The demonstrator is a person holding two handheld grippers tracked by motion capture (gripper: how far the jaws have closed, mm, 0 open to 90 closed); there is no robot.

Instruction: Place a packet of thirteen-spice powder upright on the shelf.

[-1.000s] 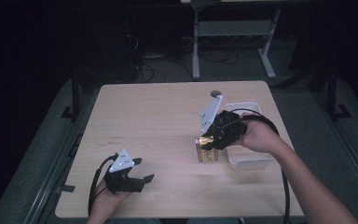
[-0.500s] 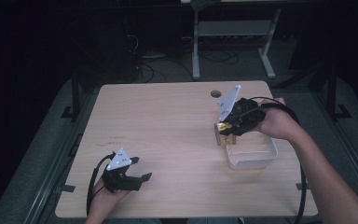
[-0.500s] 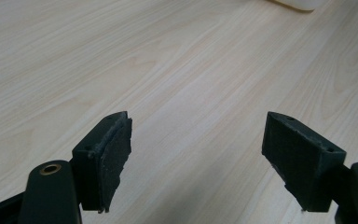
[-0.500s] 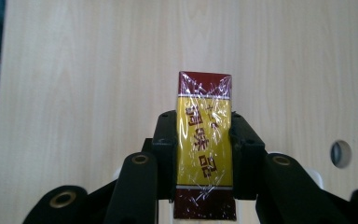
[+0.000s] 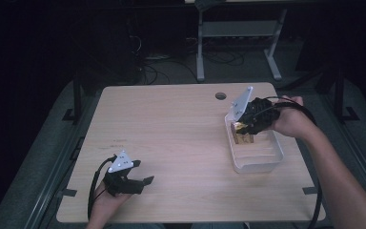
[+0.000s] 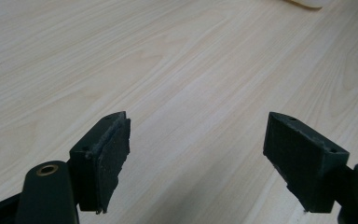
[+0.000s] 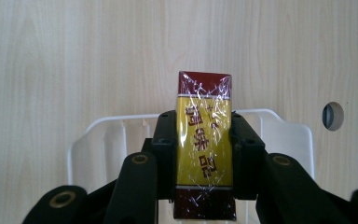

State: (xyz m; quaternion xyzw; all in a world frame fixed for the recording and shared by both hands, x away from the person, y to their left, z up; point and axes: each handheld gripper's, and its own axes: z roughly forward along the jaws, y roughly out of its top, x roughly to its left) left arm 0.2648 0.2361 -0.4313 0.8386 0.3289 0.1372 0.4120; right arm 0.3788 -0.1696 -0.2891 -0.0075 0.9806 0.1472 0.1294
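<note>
Right hand-held gripper [image 7: 204, 154], clamped on a small yellow-and-maroon box [image 7: 204, 140] wrapped in clear film; the two black jaws press its long sides, and printed characters run along its yellow face. In the high view the same hand-held gripper [image 5: 248, 128] holds the box [image 5: 243, 137] over the far end of a white plastic tray [image 5: 257, 164], which sits at the right side of the wooden counter [image 5: 171, 129]. Left hand-held gripper [image 6: 196, 158], well apart at the near left of the counter: jaws spread wide, just been opening, only bare wood between them.
</note>
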